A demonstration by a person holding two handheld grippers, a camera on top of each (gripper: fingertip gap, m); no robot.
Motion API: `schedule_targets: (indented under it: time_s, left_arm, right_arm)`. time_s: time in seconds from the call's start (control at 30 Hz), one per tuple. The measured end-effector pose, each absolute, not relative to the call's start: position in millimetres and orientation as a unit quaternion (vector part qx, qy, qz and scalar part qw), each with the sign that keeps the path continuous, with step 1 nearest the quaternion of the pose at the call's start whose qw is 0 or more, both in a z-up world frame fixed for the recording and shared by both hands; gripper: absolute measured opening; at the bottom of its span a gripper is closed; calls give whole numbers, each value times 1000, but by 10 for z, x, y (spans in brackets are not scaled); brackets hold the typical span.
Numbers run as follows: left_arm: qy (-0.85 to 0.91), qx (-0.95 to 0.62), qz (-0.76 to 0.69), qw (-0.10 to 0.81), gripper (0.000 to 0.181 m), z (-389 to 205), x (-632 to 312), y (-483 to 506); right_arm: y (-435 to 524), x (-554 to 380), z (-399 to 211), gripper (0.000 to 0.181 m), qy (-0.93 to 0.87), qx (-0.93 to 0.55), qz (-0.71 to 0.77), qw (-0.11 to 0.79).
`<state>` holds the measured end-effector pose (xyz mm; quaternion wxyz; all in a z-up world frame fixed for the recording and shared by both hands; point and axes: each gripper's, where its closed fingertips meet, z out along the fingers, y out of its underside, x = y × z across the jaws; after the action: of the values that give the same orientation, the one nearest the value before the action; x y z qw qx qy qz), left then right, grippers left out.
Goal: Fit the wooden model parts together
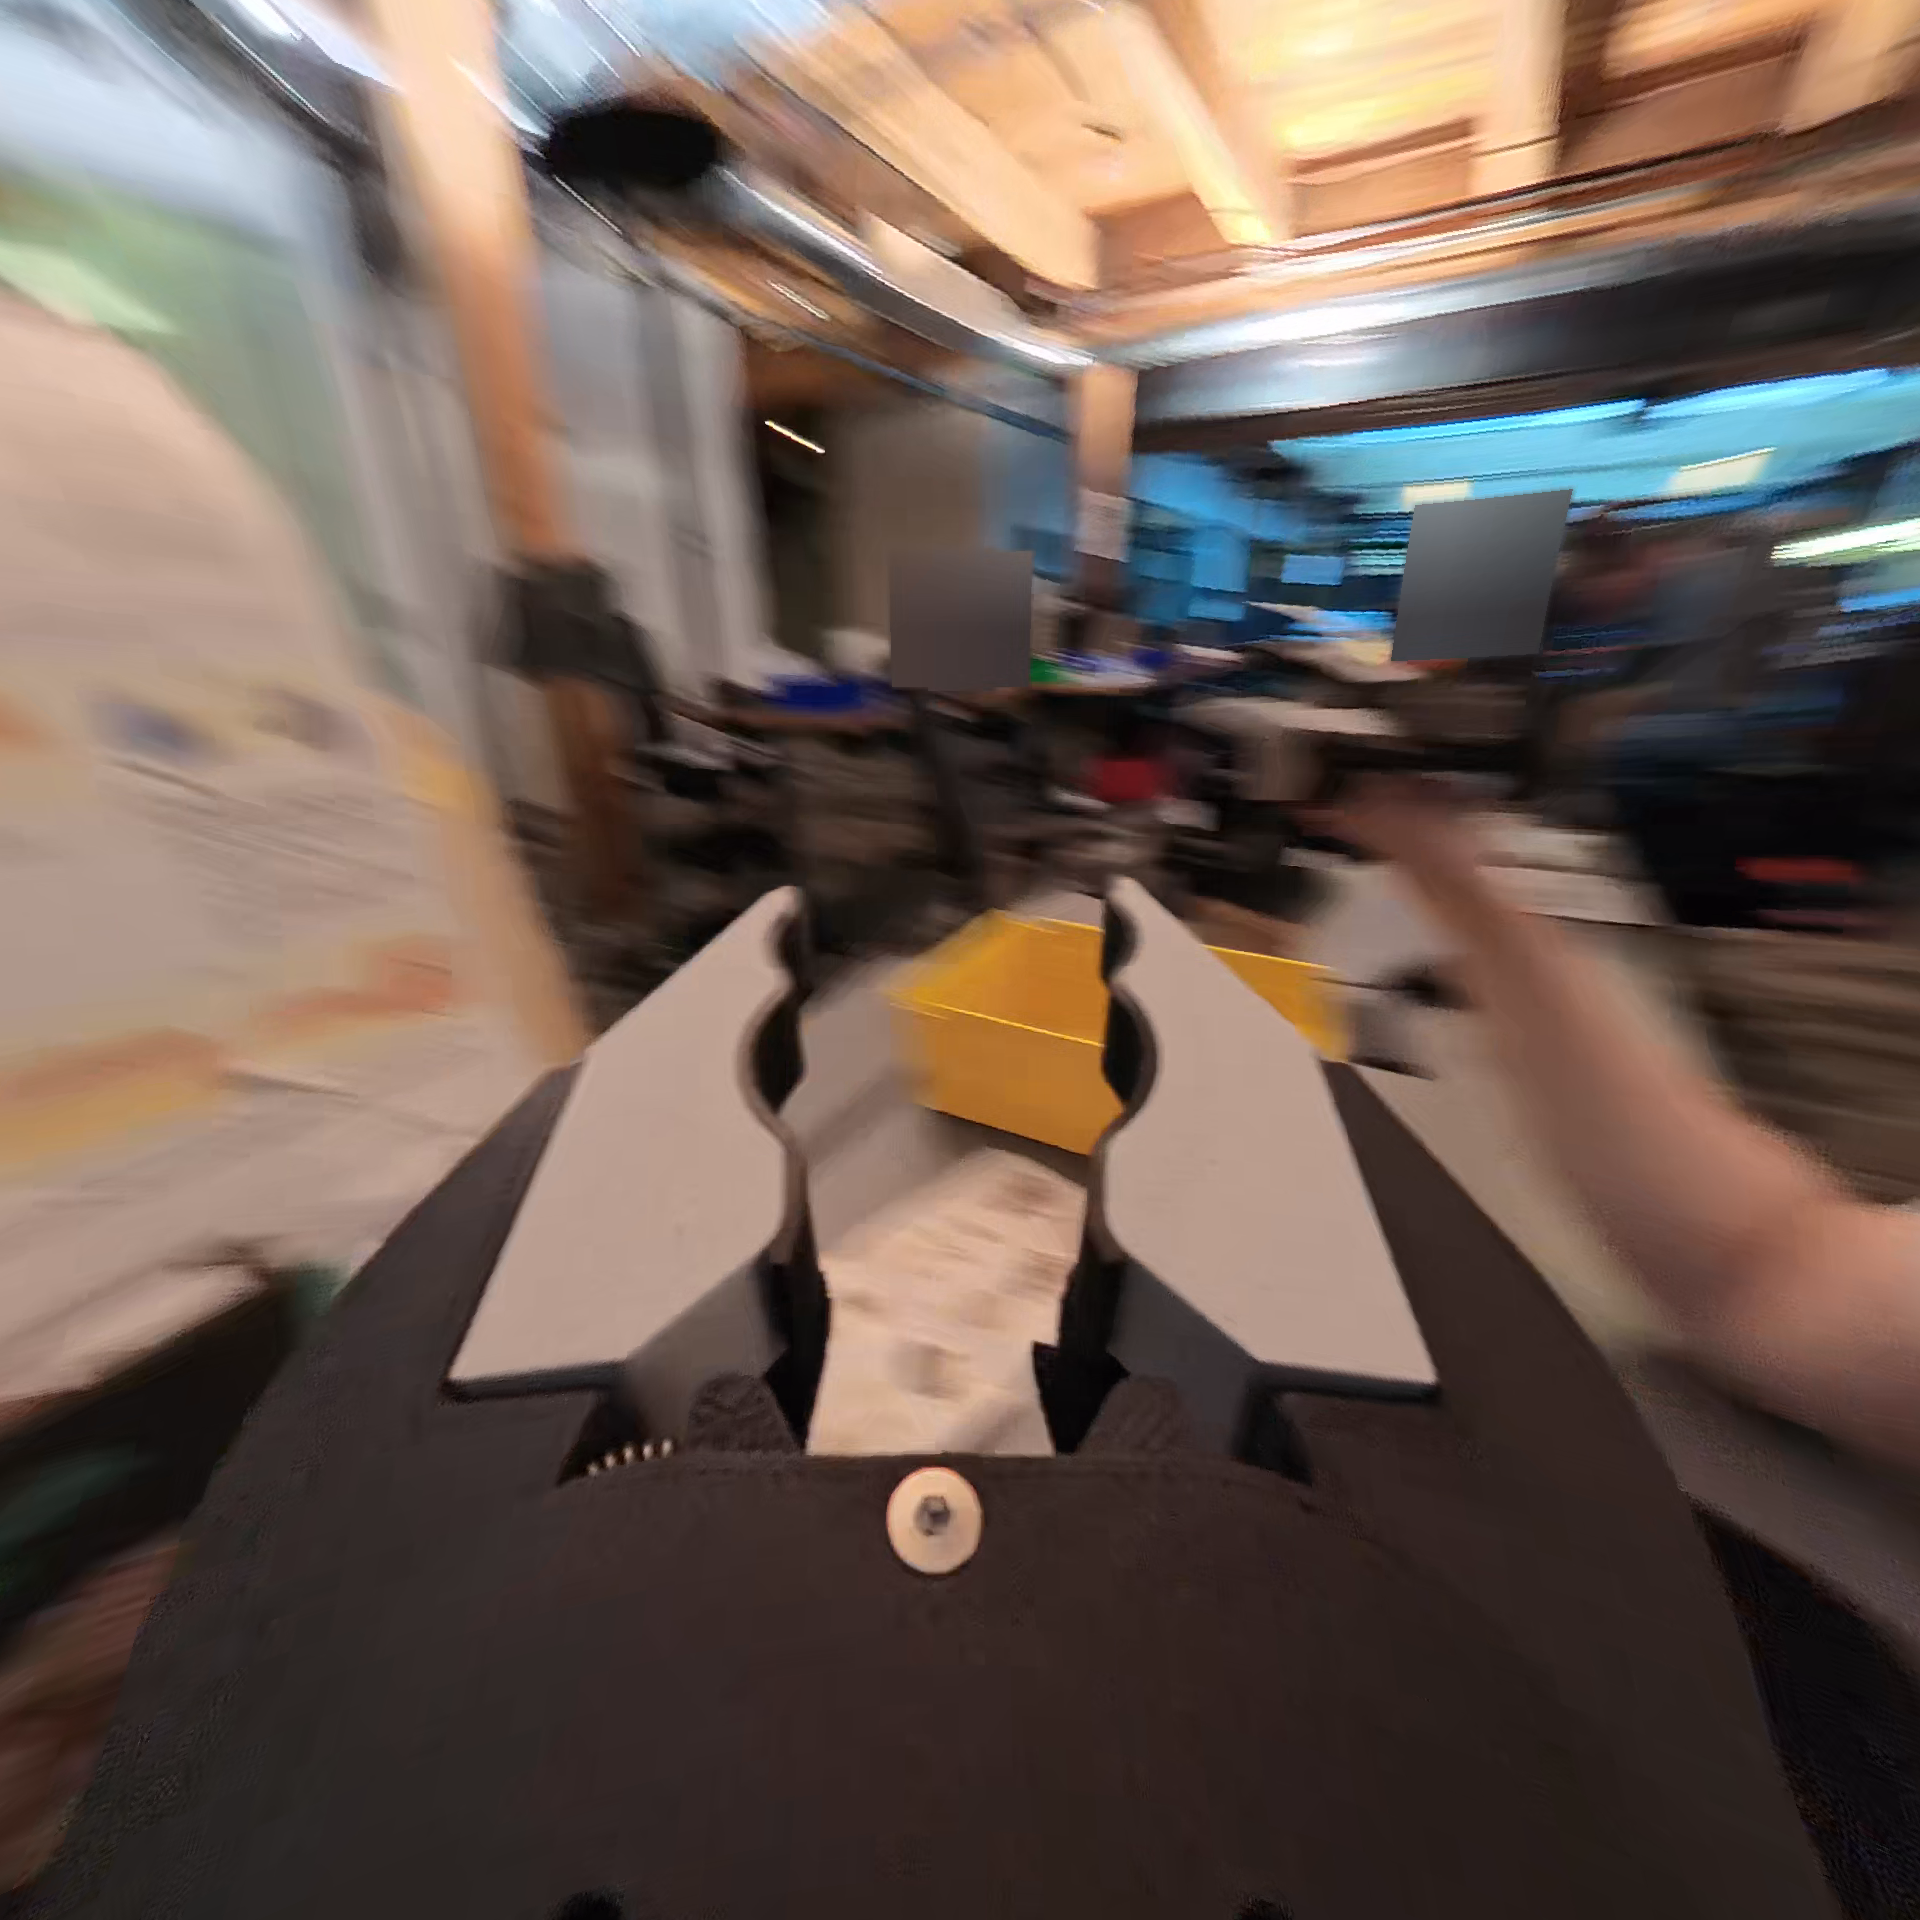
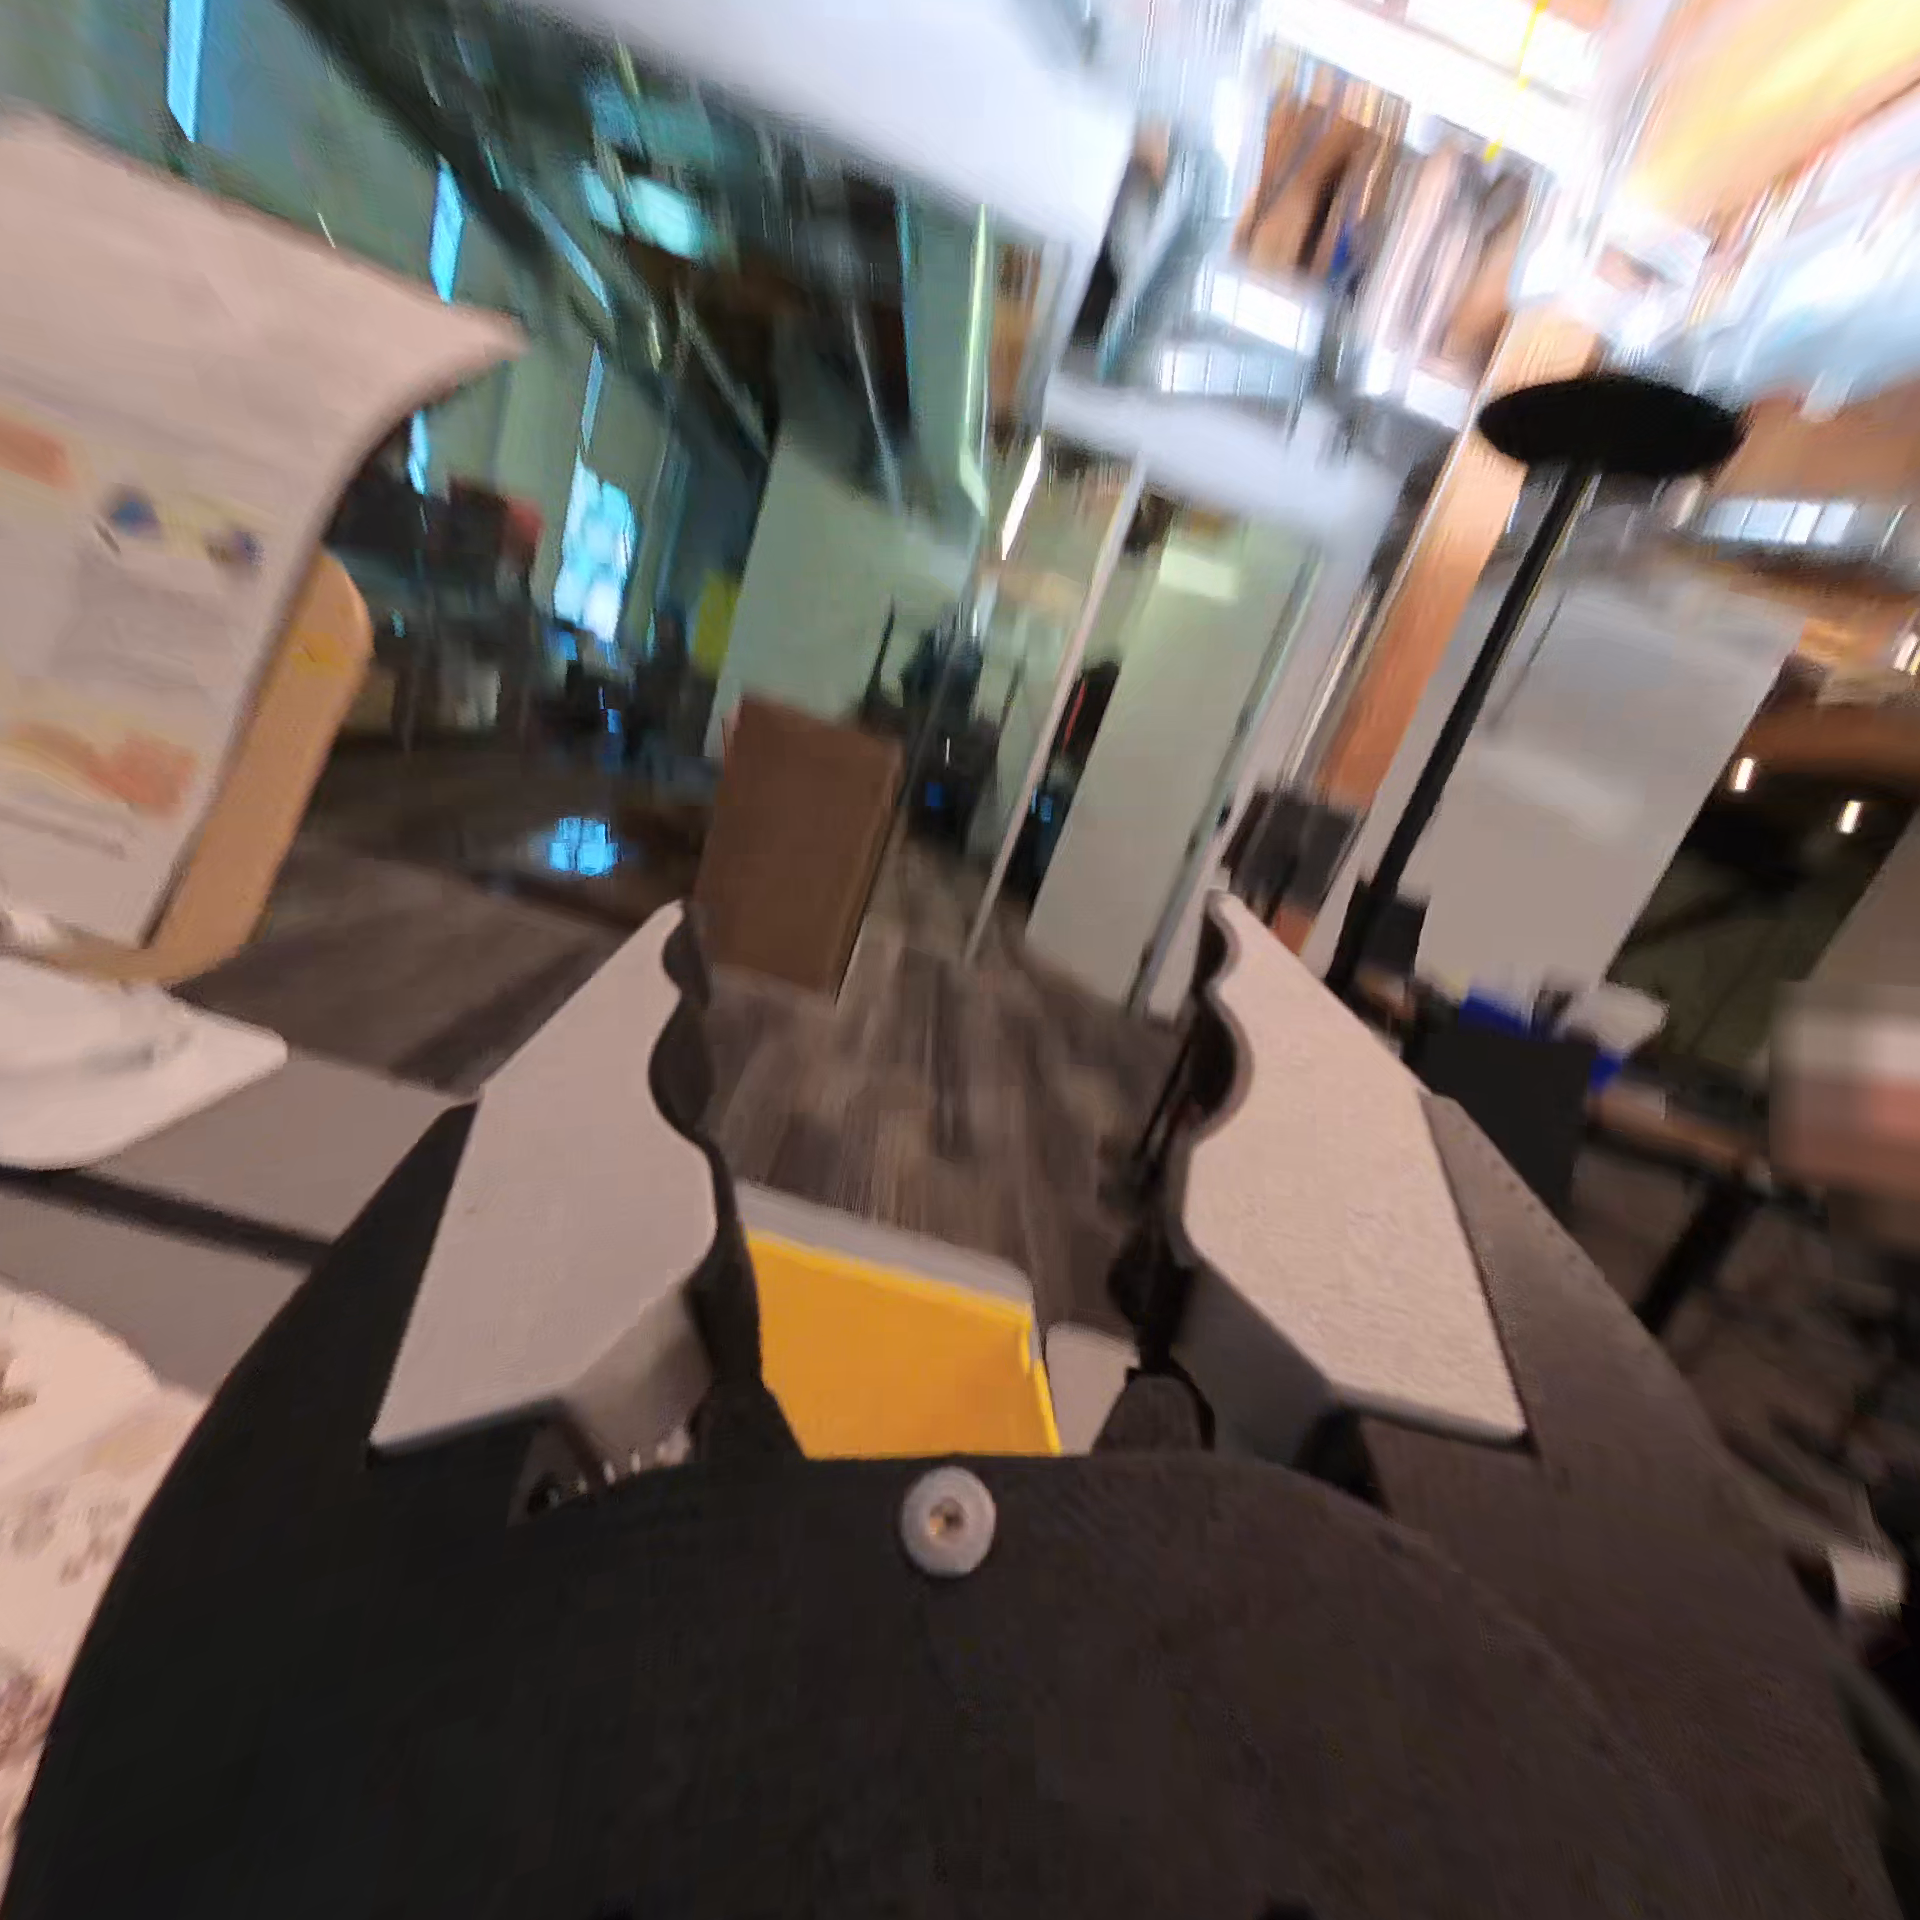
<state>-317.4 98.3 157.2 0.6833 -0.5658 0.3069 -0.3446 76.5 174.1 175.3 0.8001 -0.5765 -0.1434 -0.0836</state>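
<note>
Both views are heavily motion-blurred. Left gripper [image 1: 951, 935]: jaws apart, nothing between them, grey fingers [image 1: 665, 1164] raised off the table [image 1: 883, 1081] and pointing out into the room. Past the fingertips a yellow bin [image 1: 1008, 1029] sits on the grey table; its right part is hidden behind the right-hand finger. Between the fingers, lower down, lies a pale printed sheet [image 1: 935, 1299] (too smeared to make out what it shows). A bare forearm [image 1: 1662, 1226] reaches in from the right edge of the left wrist view, its hand blurred near the bin's far right side; I cannot tell whether it touches anything. A large white sheet with coloured patches [image 1: 187, 810] fills the left of that view. Right gripper [image 2: 945, 935]: jaws also apart and empty, fingers [image 2: 582, 1195] aimed across the floor toward a brown box [image 2: 800, 842] and white partitions. The bin [image 2: 894, 1340] shows low between the fingers, close to the gripper body. A black pole with a round disc top [image 2: 1610, 426] stands at right. Wooden model parts: none can be made out in either view, so their place cannot be told.
</note>
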Motion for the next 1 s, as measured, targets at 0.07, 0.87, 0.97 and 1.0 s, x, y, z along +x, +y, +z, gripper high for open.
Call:
schedule_targets:
  time_s: [0.07,0.87,0.97,1.0]
  left_arm:
    - [276,-550,-262,743,76,1702,-3362,1026]
    - [329,-540,-133,763,0,1672,-3416,694]
    - [294,-590,-80,747,19,1562,-3668,736]
    - [272,-603,-50,749,36,1539,-3810,743]
  right_arm:
    - [1576,527,1910,117,-173,-530,-56,828]
    - [1384,-887,1625,0,-372,-480,4,795]
    - [1473,-776,1642,25,-355,-479,-81,799]
    - [1476,-790,1639,38,-363,-474,-94,797]
